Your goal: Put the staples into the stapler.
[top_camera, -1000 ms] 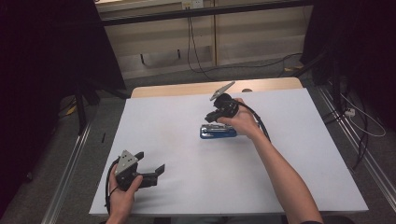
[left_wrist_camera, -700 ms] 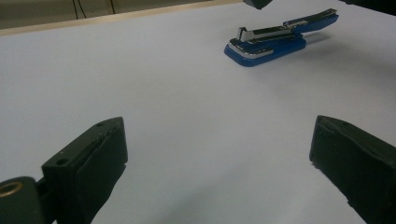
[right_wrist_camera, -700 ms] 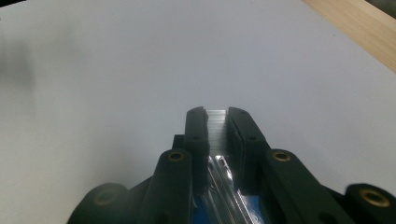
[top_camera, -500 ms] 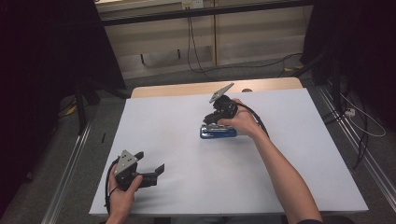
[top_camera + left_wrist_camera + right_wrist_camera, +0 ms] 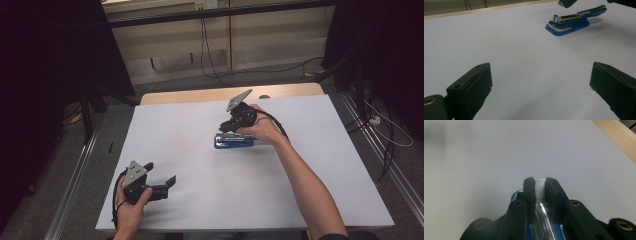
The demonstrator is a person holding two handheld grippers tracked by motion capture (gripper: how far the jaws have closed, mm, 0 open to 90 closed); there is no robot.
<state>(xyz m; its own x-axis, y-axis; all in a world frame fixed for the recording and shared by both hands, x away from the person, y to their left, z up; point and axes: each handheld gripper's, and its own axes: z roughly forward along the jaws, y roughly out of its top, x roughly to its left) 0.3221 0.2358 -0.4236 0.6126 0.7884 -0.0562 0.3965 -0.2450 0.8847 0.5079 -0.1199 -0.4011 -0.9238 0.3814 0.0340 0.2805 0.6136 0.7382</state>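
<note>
A blue stapler [image 5: 234,141] lies on the white table, right of centre, with its top arm lifted off the metal magazine [image 5: 569,22]. My right gripper [image 5: 226,129] points down at its left end. In the right gripper view, the right gripper [image 5: 540,181] is shut on a silvery strip of staples [image 5: 540,188], with the blue stapler body [image 5: 515,195] just beneath. My left gripper [image 5: 161,172] rests near the front left of the table, open with nothing between its jaws, and in the left gripper view [image 5: 541,67] it faces the stapler from a distance.
A white sheet covers the table [image 5: 190,125], with a strip of bare wood [image 5: 200,95] along the far edge. Cables run over the floor behind and to the right [image 5: 385,130]. Metal rails flank both sides of the table.
</note>
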